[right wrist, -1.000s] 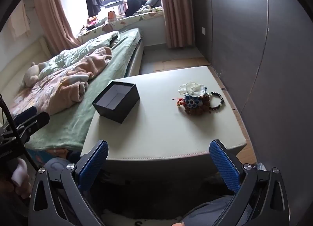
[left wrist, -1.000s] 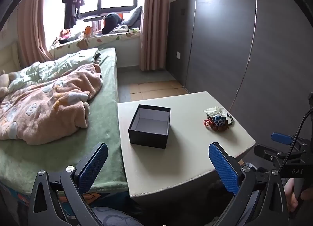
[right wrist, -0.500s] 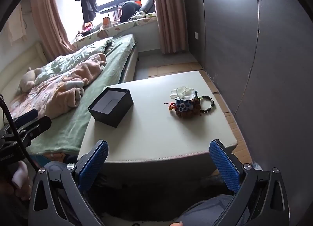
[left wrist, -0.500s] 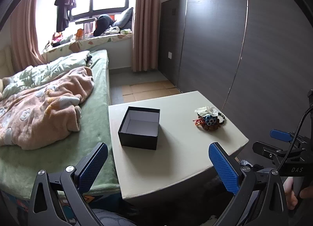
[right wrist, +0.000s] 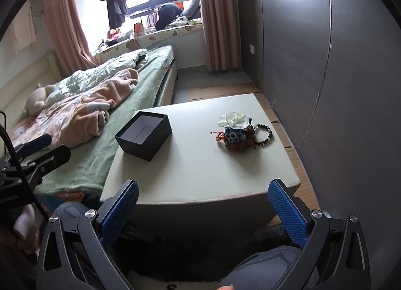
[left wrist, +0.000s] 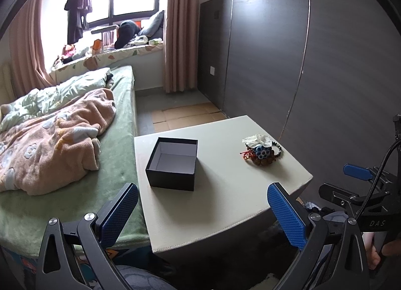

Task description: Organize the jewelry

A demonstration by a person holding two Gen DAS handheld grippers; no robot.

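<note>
Both grippers hang short of the counter's [right wrist: 200, 164] near edge, jaws apart and empty. The jewelry pile [right wrist: 238, 132] lies far-right on the counter, well apart from the open black box [right wrist: 144, 135] at left. The right gripper [right wrist: 203, 212] looks nearer the pile; the left gripper [left wrist: 203, 211] faces the box.

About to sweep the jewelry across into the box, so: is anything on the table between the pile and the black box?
Nothing visible. Only bare table lies between the jewelry pile and the open, empty black box.
</note>
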